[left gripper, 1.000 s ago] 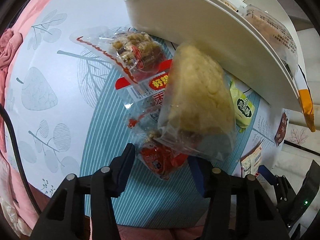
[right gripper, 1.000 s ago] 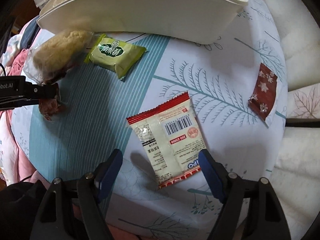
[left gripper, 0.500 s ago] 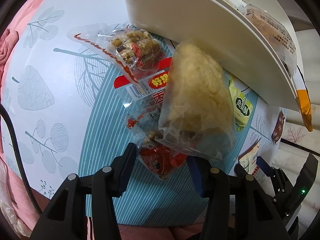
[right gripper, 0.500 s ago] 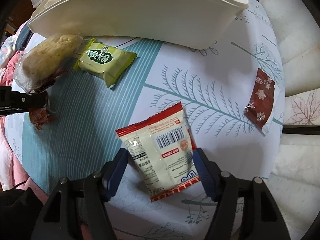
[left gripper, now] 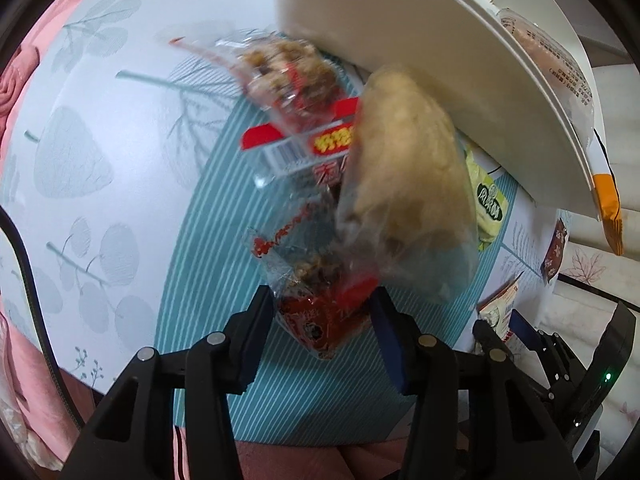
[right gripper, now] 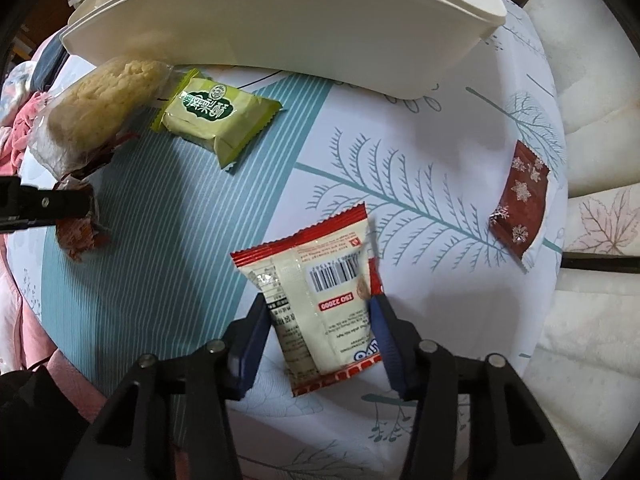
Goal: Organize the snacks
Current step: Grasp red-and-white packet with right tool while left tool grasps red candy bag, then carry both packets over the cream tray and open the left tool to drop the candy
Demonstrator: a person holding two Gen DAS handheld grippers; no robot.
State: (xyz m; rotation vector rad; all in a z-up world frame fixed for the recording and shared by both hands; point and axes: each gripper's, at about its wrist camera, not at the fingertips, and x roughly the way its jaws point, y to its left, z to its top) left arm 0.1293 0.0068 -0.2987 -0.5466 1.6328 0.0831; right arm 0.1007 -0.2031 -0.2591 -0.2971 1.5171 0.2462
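Observation:
My left gripper (left gripper: 322,322) has its jaws closed in on a small red snack packet (left gripper: 320,322) at the near end of a snack pile on the table. A clear bag with a pale pastry (left gripper: 404,192) lies on the pile beside the white basket (left gripper: 420,52). A clear bag of brown nut snack (left gripper: 288,76) lies behind. My right gripper (right gripper: 318,322) has its jaws against both sides of a red-and-white snack packet (right gripper: 320,300), barcode side up. A green packet (right gripper: 212,116) and a dark red snowflake packet (right gripper: 522,204) lie further off.
The table has a light blue cloth with leaf prints (right gripper: 400,200) and a striped teal band (left gripper: 208,240). The white basket (right gripper: 280,20) holds several snacks at the back. Pink fabric (left gripper: 20,80) lies left; a cream cushion (right gripper: 592,320) lies right.
Both grippers have moved forward and narrowed. The left jaws now flank the small red packet; the right jaws have closed from wide open onto the red-and-white packet.

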